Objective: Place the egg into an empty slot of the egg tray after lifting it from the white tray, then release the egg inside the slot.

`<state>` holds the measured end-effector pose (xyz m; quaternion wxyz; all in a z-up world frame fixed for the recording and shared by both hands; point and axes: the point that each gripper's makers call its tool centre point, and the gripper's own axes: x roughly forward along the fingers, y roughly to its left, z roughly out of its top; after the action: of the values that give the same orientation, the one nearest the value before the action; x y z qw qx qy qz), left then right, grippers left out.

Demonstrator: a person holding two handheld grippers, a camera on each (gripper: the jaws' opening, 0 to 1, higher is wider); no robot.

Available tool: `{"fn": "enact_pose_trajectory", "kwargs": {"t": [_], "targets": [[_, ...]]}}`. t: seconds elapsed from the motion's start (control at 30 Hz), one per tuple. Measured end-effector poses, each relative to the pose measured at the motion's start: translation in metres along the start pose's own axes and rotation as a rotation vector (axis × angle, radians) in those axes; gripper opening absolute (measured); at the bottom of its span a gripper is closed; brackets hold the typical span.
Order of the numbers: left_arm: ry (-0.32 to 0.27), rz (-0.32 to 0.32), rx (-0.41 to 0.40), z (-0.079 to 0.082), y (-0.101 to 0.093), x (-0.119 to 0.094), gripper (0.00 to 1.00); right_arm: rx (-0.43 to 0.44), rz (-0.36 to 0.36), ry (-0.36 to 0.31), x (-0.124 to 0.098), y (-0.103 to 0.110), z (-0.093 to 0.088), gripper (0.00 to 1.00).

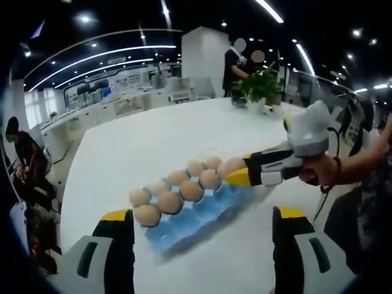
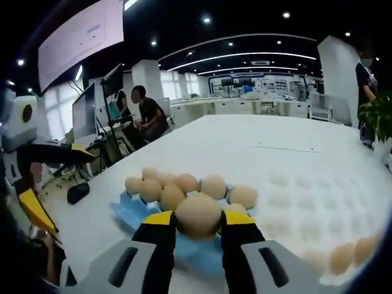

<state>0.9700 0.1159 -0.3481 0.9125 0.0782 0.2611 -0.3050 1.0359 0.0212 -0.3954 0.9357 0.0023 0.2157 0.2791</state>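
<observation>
Egg (image 2: 198, 215) sits clamped in the right gripper (image 2: 198, 228) above the blue egg tray (image 2: 125, 211); left gripper (image 1: 202, 229) gapes.

- A big white table (image 1: 153, 141) fills the middle of the room.
- A green plant (image 1: 260, 86) in a white pot stands at the far end of the table.
- A person in dark clothes (image 1: 233, 64) stands behind the plant.
- Another person (image 2: 147, 113) sits at a desk off to the side.
- A computer screen (image 2: 82, 113) stands on that desk.
- A black mouse (image 2: 78, 193) lies near the table's edge.
- Long bright lights (image 2: 245, 56) curve across the dark ceiling.
</observation>
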Motion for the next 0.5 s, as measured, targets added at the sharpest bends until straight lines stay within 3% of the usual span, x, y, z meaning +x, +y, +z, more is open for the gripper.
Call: {"fn": "enact_pose_trajectory", "kwargs": {"t": [0.2,0.5], "targets": [[0.01,-0.002,0.001,-0.003,0.001,0.0,0.95,-0.033,0.086,0.019,0.008,0.022,0.001,0.29],[0.02,-0.002,0.003,-0.006,0.003,-0.002,0.95,-0.06,0.159,0.039,0.018,0.046,-0.002,0.29]]}}
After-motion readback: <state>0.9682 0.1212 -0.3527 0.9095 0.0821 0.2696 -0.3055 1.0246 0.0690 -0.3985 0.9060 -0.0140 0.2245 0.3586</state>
